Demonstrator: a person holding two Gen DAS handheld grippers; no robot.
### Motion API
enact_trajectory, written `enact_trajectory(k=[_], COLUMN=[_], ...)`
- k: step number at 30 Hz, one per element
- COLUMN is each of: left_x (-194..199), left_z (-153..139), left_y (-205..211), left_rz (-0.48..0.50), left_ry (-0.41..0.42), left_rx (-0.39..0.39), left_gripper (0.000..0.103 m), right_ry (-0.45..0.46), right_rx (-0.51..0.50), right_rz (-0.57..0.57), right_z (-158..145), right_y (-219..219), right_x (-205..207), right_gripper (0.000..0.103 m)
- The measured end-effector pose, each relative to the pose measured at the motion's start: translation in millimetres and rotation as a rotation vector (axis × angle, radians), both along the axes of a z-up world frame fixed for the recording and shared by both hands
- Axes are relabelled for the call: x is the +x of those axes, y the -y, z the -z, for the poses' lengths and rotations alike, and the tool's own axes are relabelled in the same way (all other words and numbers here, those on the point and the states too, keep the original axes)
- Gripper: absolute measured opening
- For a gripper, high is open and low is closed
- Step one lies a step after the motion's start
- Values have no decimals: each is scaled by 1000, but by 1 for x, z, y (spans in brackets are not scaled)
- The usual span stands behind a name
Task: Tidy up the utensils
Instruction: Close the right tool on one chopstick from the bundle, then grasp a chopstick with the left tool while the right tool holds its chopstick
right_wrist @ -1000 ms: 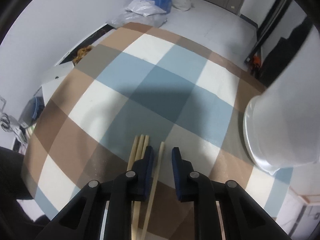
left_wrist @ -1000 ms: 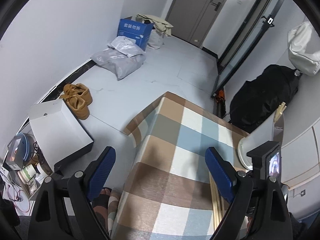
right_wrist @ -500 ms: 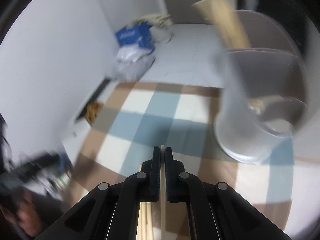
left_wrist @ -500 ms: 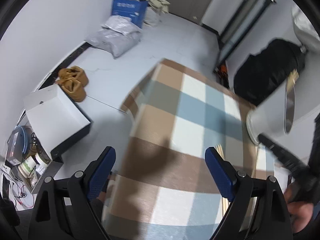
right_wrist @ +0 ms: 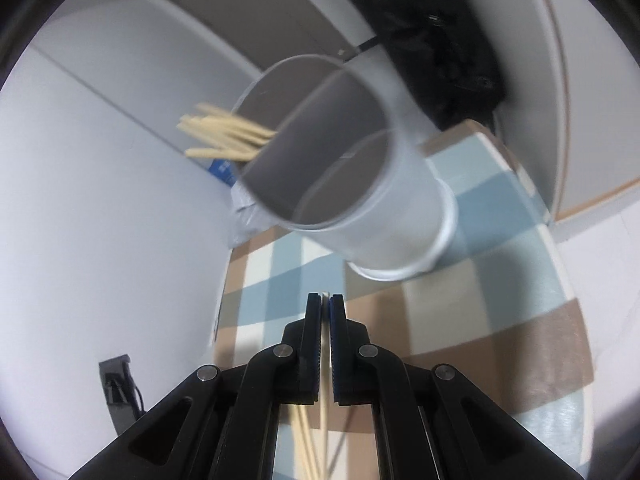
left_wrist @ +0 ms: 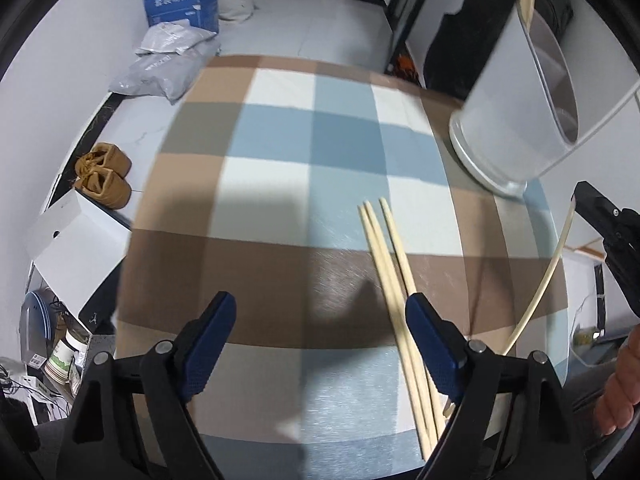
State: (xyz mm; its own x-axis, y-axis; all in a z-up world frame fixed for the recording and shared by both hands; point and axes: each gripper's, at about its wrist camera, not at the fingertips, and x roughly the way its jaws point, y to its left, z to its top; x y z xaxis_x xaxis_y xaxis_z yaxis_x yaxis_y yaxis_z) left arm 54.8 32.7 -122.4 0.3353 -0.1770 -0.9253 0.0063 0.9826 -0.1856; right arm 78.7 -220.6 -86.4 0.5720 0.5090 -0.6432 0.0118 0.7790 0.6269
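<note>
A: Left wrist view first. Checked tablecloth (left_wrist: 280, 168) in brown, blue and white, grey floor beyond it, shoes (left_wrist: 105, 178) and a blue box (left_wrist: 182, 4) off the far left. A second ago this camera looked mostly at floor and the cloth's corner; now it sits over the cloth, pitched down.

B: Left gripper (left_wrist: 322, 340)?

A: Jaws wide, closed in slightly just now, nothing between them. Three loose chopsticks (left_wrist: 390, 264) lie on the cloth just inside the right pad, running from near to mid-table. They haven't shifted.

B: And the fourth stick?

A: The held chopstick (left_wrist: 550, 268) is at the right edge, off the cloth, its top end at the black tip of the right gripper (left_wrist: 588, 200). A second ago it lay flat beside the other three. The white holder (left_wrist: 516, 92) stands far right, with sticks poking out of its far side.

B: Right wrist view.

A: Wall, door and holder (right_wrist: 352, 184) fill it; the cloth is only at the bottom. The right gripper (right_wrist: 325, 312) is clamped tight on the one chopstick (right_wrist: 325, 412), with a pale sliver at the pad tips and the shaft trailing below. A second ago the jaws were narrow but open around it on the table. The holder's mouth now faces the camera, divider visible, near compartment looks empty, stored chopsticks (right_wrist: 224, 136) in the far one.

B: Meaning?

A: Pick is done and the carry is under way. My read is that insertion comes next, then three more to collect. The left looks set up for those.
</note>
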Motion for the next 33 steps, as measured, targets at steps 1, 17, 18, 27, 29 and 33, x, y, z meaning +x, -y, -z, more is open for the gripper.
enact_trajectory(k=[1, 17, 18, 27, 29, 33], left_x=[0, 1, 3, 22, 26, 34], left_z=[1, 13, 13, 15, 14, 15], left_y=[3, 16, 22, 24, 25, 31], left_rz=[8, 38, 45, 0, -2, 1], left_ry=[-5, -40, -30, -56, -56, -66], left_rx=[10, 170, 182, 169, 165, 171], left_gripper=[83, 82, 80, 58, 44, 26], right_ry=[-4, 37, 34, 54, 51, 37], right_rx=[13, 40, 36, 24, 10, 7], right_rz=[12, 14, 14, 10, 24, 34], right_z=[3, 3, 4, -2, -2, 0], right_y=[6, 32, 32, 30, 32, 34], right_x=[-1, -14, -12, -12, -12, -12], right_gripper=[3, 3, 3, 3, 3, 3])
